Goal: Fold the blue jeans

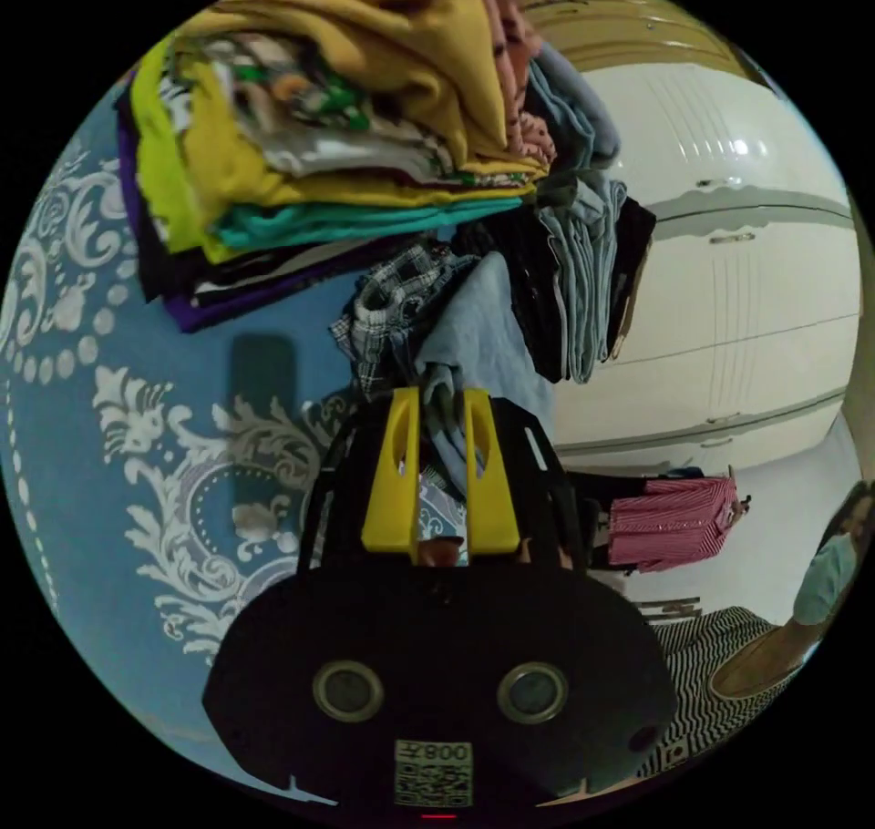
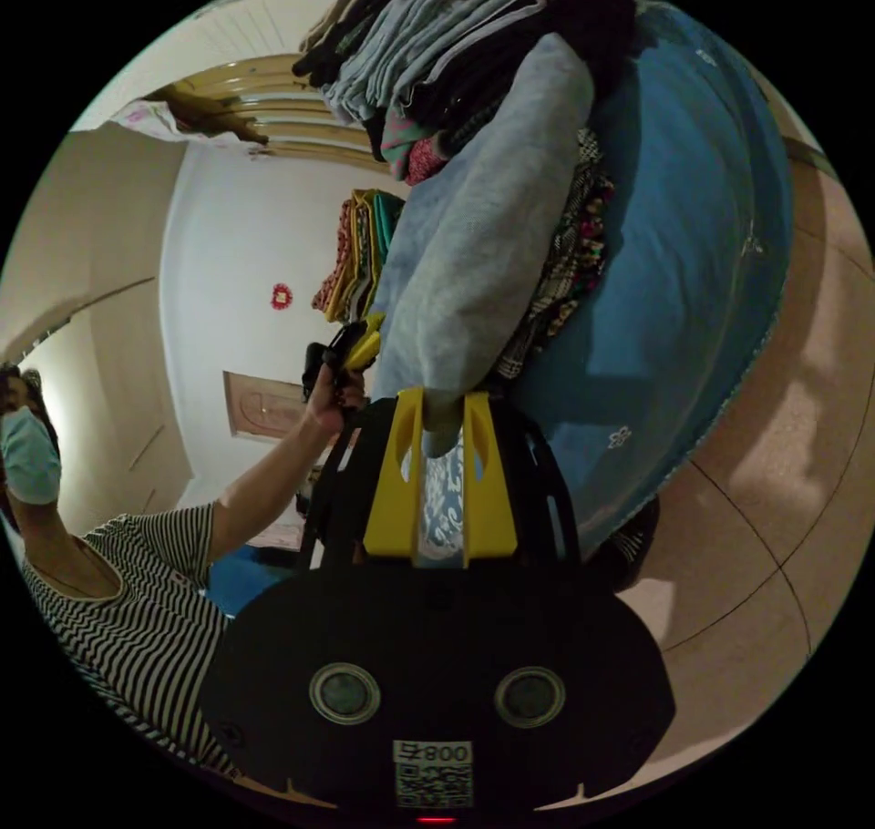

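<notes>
I see the jeans (image 1: 474, 337) (image 2: 483, 246) stretched above the blue bedspread (image 1: 109, 465) (image 2: 693, 255), each end pinched between my left gripper (image 1: 441, 401) and right gripper (image 2: 441, 410), with a checked cloth (image 1: 392, 310) and clothes stacks (image 1: 328, 137) beyond.

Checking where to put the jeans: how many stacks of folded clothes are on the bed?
2: a colourful stack and a grey-and-dark stack beside it, both beyond the jeans; more may be hidden.

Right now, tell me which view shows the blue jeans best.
The right gripper view: the blue jeans hang as one long fold from the right gripper, edges clear. In the left gripper view the blue jeans are bunched at the left gripper against other clothes.
</notes>
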A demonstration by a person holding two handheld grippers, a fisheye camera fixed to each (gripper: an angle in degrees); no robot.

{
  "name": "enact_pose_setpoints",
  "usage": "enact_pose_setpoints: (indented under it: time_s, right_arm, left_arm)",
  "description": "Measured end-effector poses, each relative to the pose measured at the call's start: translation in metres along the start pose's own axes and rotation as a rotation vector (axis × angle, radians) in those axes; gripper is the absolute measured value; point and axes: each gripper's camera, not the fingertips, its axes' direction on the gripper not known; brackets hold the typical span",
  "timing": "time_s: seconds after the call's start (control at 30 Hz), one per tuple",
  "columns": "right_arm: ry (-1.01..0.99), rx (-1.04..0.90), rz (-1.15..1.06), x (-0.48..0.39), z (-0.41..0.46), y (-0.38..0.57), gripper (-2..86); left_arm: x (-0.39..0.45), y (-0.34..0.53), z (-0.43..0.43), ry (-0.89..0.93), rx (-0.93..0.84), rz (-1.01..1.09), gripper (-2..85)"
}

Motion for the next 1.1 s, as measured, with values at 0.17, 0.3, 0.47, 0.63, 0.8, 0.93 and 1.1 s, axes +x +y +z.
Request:
enact_pose_setpoints:
  time_s: [0.17, 0.3, 0.47, 0.63, 0.8, 0.93, 1.1]
  right_arm:
    - [-0.017, 0.105, 0.053, -0.017, -0.051, 0.006, 6.1]
    - [0.057, 0.172, -0.075, -0.066, -0.082, 0.001, 2.3]
    - [0.437, -0.016, -0.347, -0.141, -0.050, -0.025, 0.6]
    - [0.758, -0.100, -0.518, -0.185, -0.011, -0.017, 0.3]
    - [0.753, -0.033, -0.528, -0.220, -0.026, 0.000, 0.2]
    - [0.679, -0.097, -0.473, -0.249, -0.048, 0.001, 0.4]
    - [0.625, 0.096, -0.522, -0.312, -0.114, 0.001, 1.5]
  left_arm:
    - [0.004, -0.003, 0.025, -0.012, 0.126, 0.044, 5.0]
    - [0.024, -0.015, 0.074, -0.066, 0.113, 0.177, 1.7]
    - [0.033, -0.033, 0.169, -0.464, -0.137, 0.254, 0.5]
    - [0.038, -0.024, 0.233, -0.775, -0.191, 0.325, 0.2]
    - [0.036, -0.024, 0.244, -0.751, -0.215, 0.335, 0.1]
    - [0.035, -0.014, 0.215, -0.406, -0.125, 0.341, 0.1]
    - [0.047, 0.016, 0.174, -0.187, 0.000, 0.394, 0.3]
